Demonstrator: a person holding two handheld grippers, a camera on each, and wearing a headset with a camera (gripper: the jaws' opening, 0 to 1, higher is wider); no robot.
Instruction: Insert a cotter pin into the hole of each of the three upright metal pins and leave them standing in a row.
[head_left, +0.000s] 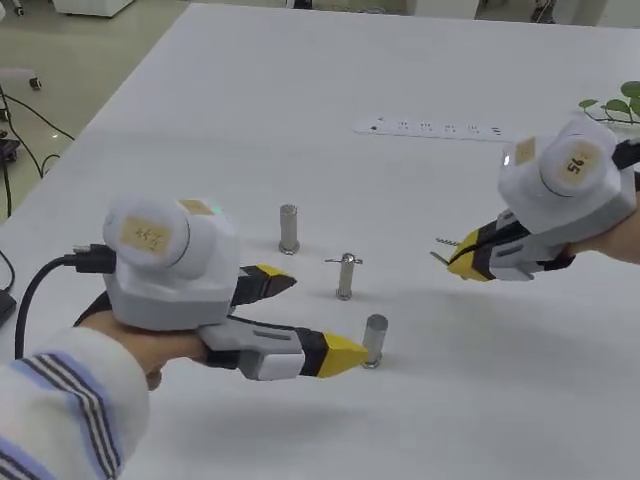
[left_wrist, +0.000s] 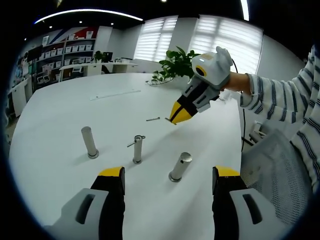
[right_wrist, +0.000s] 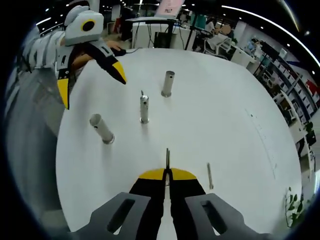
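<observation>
Three upright metal pins stand in a slanted row on the white table: the far pin (head_left: 289, 229), the middle pin (head_left: 346, 276) with a cotter pin (head_left: 343, 260) through its top, and the near pin (head_left: 375, 340). My left gripper (head_left: 318, 320) is open, and one yellow tip sits just beside the near pin (left_wrist: 180, 166), which lies ahead between the jaws. My right gripper (head_left: 450, 262) hovers to the right of the row, shut on a cotter pin (right_wrist: 167, 159) that sticks out from its tips. A loose cotter pin (right_wrist: 210, 176) lies on the table beside it.
A white power strip (head_left: 430, 128) lies further back on the table. Leaves of a plant (head_left: 615, 105) show at the right edge. The person's striped sleeve (head_left: 60, 410) is at the lower left, and a black cable (head_left: 30, 295) trails from the left gripper.
</observation>
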